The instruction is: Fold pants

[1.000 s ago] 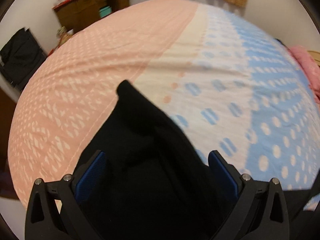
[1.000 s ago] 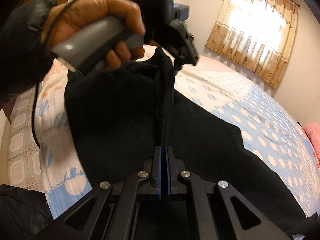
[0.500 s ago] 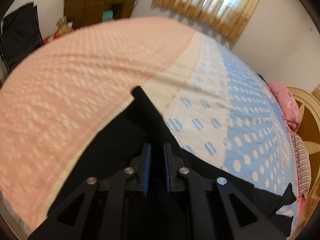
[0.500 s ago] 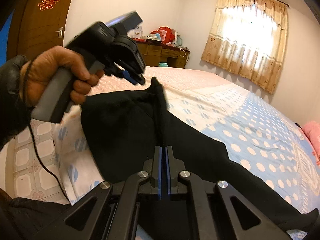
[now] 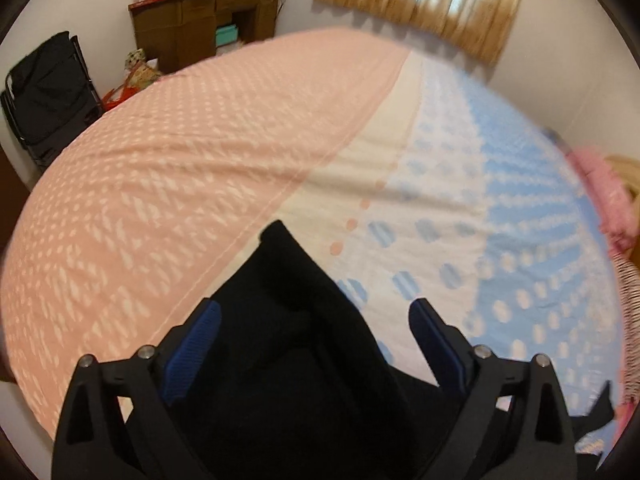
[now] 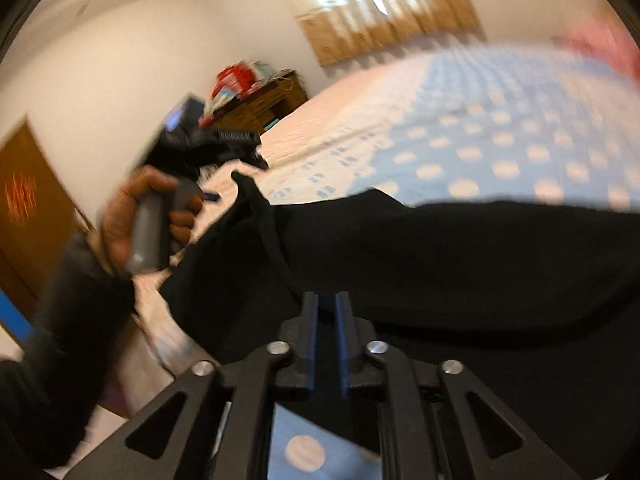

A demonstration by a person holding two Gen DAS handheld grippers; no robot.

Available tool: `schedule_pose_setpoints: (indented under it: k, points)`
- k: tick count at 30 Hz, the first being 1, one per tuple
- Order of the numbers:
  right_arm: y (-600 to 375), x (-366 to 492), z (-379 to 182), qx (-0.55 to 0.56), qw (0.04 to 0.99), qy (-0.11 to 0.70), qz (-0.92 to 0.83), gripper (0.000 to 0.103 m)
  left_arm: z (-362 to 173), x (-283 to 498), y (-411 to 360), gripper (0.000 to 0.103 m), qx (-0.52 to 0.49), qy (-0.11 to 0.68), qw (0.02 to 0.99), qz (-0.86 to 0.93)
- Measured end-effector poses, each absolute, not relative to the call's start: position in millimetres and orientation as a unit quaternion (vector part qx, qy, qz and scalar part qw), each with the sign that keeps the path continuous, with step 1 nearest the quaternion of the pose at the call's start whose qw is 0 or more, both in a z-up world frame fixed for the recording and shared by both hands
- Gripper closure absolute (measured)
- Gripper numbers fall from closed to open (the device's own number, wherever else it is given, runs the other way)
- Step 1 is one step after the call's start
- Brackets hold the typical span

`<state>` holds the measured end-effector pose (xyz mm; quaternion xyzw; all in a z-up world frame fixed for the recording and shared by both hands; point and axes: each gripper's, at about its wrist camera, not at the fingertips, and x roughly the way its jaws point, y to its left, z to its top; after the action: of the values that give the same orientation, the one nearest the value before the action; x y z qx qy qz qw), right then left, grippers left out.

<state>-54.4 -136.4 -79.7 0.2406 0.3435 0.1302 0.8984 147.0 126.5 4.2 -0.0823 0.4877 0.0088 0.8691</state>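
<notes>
Since half a second ago our left gripper point(image 5: 314, 330) has let go: its jaws, then pinched on the black cloth, have just been opening and now stand spread wide, with the peak of the pants point(image 5: 288, 320) lying loose between them, touching neither blue pad. Our right gripper point(image 6: 323, 322) has rolled, so the room now tilts in its view; its jaws have just been opening too and show a narrow gap, with no cloth that we can make out pressed between the pads. From the left wrist the pants run from 6 o'clock up to a point near centre, resting on the bedspread point(image 5: 200, 168) where its pink half meets the blue-dotted half. From the right wrist the pants stretch from centre toward 3 o'clock, and the left hand point(image 6: 152, 216) grips its grey handle at 9 o'clock. A wooden desk point(image 5: 204, 28) stands at 11 o'clock, a curtained window point(image 5: 424, 0) at 1 o'clock.
</notes>
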Motion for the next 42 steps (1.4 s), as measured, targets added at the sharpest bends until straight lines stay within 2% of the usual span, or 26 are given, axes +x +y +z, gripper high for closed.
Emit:
schedule_pose_setpoints:
  k: [1,2,4,6,7,9,12,17,23,26,27,28,34,37,42]
  points:
    - [-149,-58,-84,0.284,0.886,0.341,0.132,0.042,-5,156,121,0.006,-0.078,0.507,0.858,0.015]
    - [-159,-62,-85,0.318,0.879,0.331,0.131,0.033,-10,160,119,0.007,-0.079,0.516,0.853,0.014]
    - [-177,-68,-85,0.359,0.869,0.314,0.129,0.03,-23,166,118,0.02,-0.083,0.534,0.841,0.02]
    - [-192,-76,-85,0.367,0.874,0.3,0.11,0.03,-33,165,124,0.057,-0.098,0.544,0.833,0.02]
    - [-199,-81,-85,0.361,0.881,0.295,0.087,0.03,-34,162,127,0.062,-0.104,0.542,0.834,0.02]
    - [-217,-86,-88,0.364,0.884,0.289,0.047,0.03,-32,153,139,0.083,-0.124,0.524,0.843,0.003]
    - [-247,-97,-91,0.387,0.88,0.275,-0.003,0.03,-33,138,156,0.087,-0.165,0.506,0.846,-0.027]
    - [-271,-100,-96,0.399,0.875,0.271,-0.045,0.031,-18,103,173,0.088,-0.203,0.462,0.862,-0.058]
    - [-275,-73,-110,0.375,0.87,0.314,-0.068,0.043,0,89,170,0.088,-0.195,0.428,0.88,-0.062]
    - [-270,-63,-108,0.35,0.876,0.321,-0.092,0.064,2,88,171,0.088,-0.205,0.418,0.883,-0.063]
    - [-270,-61,-108,0.348,0.874,0.327,-0.088,0.092,0,87,173,0.088,-0.207,0.417,0.883,-0.062]
    - [-271,-61,-109,0.352,0.871,0.332,-0.082,0.098,-3,88,175,0.088,-0.209,0.42,0.881,-0.061]
    - [-275,-88,-64,0.337,0.901,0.267,-0.048,0.098,-1,81,182,0.088,-0.235,0.422,0.872,-0.076]
    - [-275,-110,-39,0.332,0.911,0.243,-0.034,0.098,13,76,196,0.094,-0.255,0.417,0.868,-0.09]
    - [-264,-141,-35,0.304,0.916,0.259,-0.029,0.098,27,53,209,0.094,-0.247,0.405,0.874,-0.102]
